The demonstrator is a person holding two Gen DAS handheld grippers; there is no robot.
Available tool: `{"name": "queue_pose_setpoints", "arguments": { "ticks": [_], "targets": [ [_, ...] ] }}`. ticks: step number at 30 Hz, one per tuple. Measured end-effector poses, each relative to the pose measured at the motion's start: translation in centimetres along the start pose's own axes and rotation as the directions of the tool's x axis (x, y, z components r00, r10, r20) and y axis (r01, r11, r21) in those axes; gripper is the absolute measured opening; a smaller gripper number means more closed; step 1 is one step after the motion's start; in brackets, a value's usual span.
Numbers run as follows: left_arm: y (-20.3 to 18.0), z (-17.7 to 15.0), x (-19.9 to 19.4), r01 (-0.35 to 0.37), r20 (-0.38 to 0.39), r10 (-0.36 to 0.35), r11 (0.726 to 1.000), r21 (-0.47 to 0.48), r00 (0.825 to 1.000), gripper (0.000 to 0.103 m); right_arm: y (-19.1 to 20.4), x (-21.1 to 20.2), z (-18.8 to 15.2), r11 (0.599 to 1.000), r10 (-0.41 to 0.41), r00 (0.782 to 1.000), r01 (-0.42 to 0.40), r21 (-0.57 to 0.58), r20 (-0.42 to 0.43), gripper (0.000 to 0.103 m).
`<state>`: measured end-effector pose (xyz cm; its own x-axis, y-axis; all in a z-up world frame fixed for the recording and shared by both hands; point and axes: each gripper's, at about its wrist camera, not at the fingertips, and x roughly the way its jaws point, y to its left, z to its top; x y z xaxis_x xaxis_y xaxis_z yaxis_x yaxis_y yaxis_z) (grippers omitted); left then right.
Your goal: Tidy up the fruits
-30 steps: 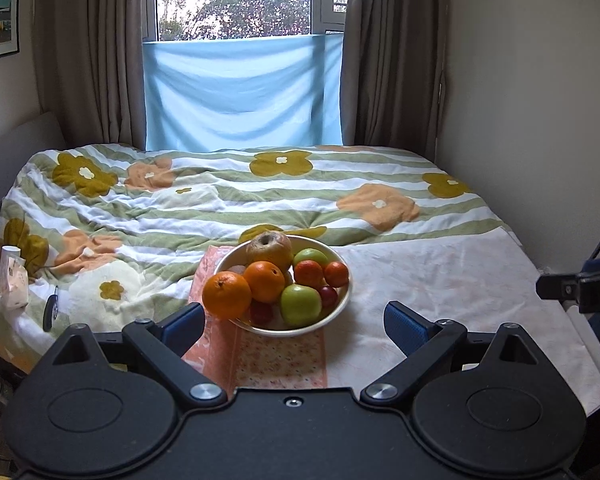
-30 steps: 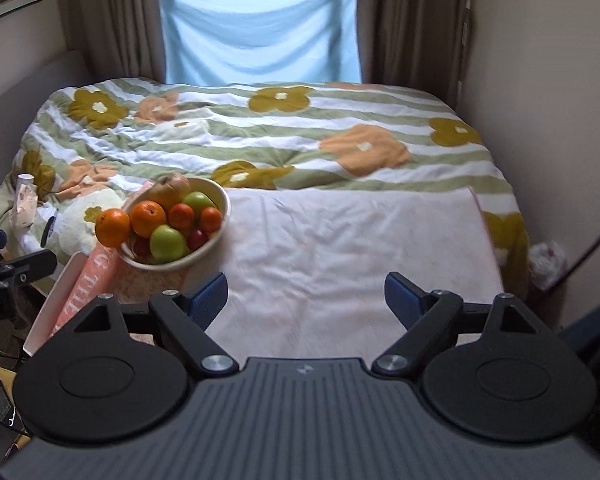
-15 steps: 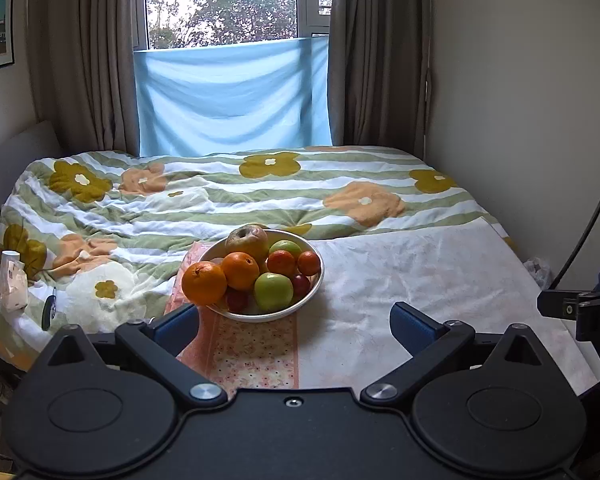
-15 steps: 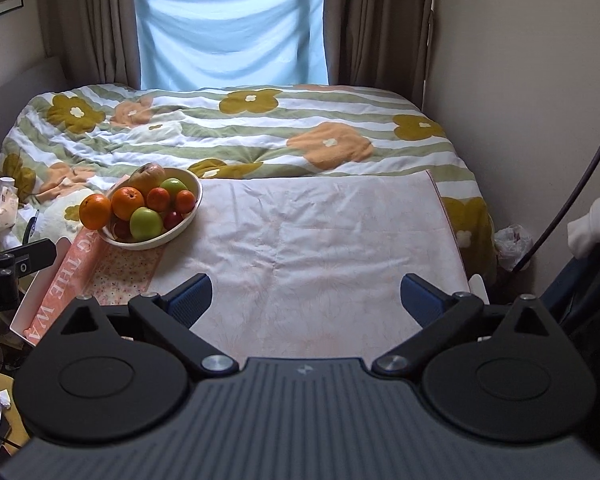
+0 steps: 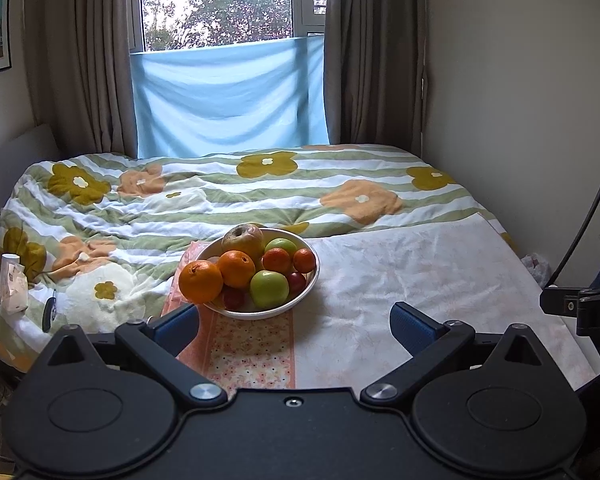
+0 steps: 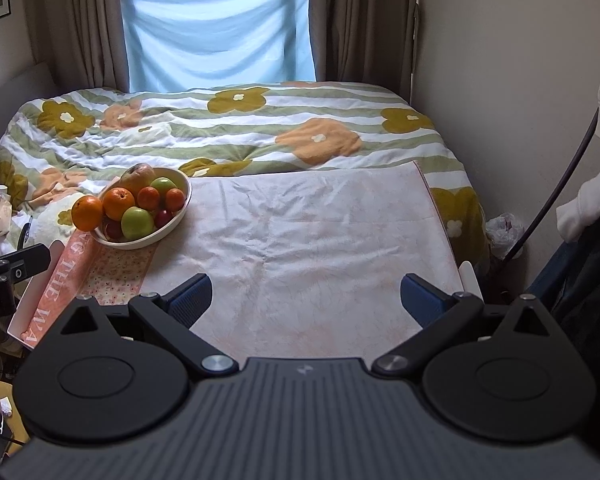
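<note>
A white bowl (image 5: 309,280) piled with fruit sits on a pink floral board on the bed: oranges (image 5: 201,281), green apples (image 5: 269,289), small red fruits and a brownish pear (image 5: 242,237). The bowl also shows in the right wrist view (image 6: 180,210) at the left. My left gripper (image 5: 294,326) is open and empty, just in front of the bowl. My right gripper (image 6: 304,300) is open and empty, over the pale cloth (image 6: 300,240) to the right of the bowl.
A floral duvet (image 5: 220,200) covers the bed behind. The pink board (image 6: 52,276) overhangs the bed's left front corner. A wall (image 5: 520,120) runs along the right, with a cable (image 6: 556,192) and a person's white sleeve. A small white packet (image 5: 12,284) lies at the left edge.
Both grippers have drawn back and risen a little, so the bowl looks smaller and farther. Both stay open and empty.
</note>
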<state>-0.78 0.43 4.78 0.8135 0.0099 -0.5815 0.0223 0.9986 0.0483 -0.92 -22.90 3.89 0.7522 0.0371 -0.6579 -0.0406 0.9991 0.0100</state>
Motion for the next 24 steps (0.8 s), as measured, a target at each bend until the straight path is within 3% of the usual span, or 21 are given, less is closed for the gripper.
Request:
{"name": "queue_pose_setpoints", "arguments": {
  "ticks": [24],
  "targets": [
    [0.14, 0.06, 0.16, -0.010, -0.017, 0.010, 1.000, 0.004, 1.000, 0.103, -0.27, 0.30, -0.01, 1.000, -0.002, 1.000, 0.002, 0.012, -0.005, 0.103]
  ]
}}
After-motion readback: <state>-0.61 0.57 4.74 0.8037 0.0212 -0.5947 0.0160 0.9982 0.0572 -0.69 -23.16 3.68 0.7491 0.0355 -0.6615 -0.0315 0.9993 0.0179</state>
